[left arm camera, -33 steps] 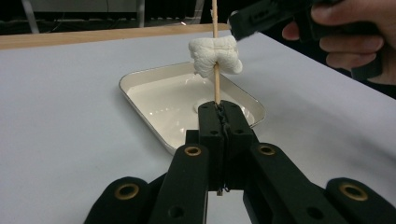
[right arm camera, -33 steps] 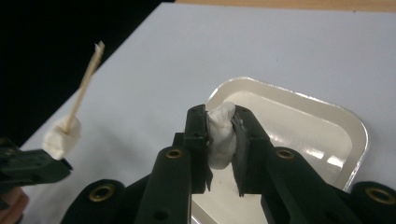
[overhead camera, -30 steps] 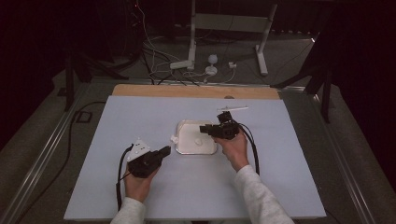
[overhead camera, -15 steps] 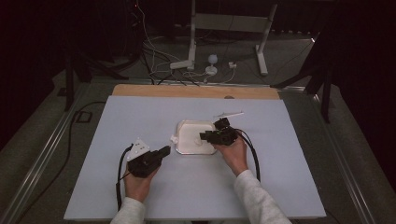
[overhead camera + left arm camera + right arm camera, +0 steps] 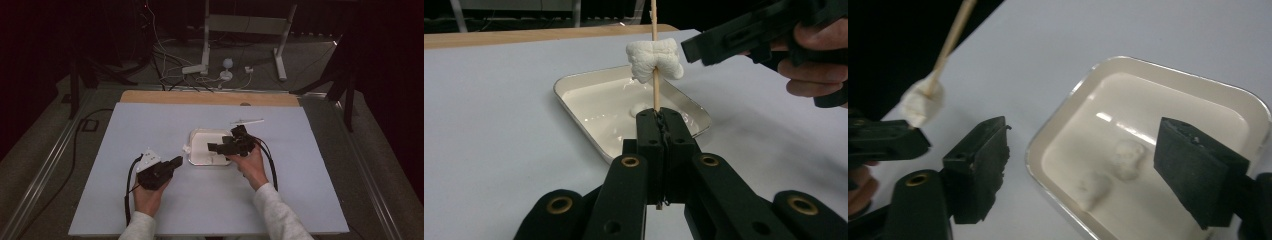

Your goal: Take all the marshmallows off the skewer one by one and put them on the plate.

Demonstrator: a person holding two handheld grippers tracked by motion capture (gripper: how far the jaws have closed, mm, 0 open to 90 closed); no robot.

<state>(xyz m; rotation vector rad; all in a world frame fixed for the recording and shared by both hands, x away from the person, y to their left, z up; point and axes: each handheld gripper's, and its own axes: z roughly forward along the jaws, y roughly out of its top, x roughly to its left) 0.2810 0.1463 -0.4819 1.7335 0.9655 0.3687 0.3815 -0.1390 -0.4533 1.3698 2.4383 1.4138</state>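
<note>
Over the tray [image 5: 200, 137], right hand-held gripper [image 5: 216, 147] moved nearer (jaws apart), left hand-held gripper [image 5: 659, 122] clamping marshmallow skewer [image 5: 654, 30].

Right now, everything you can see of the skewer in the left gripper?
The skewer is a thin, pale wooden stick, clamped upright between the shut jaws of the left gripper. One white marshmallow is speared partway up it. Its top runs out of frame. It stands before the white tray, clear of it.

White marshmallow [image 5: 654, 60], tan skewer [image 5: 655, 92], white tray [image 5: 589, 131] (black tongs [image 5: 665, 132]).
</note>
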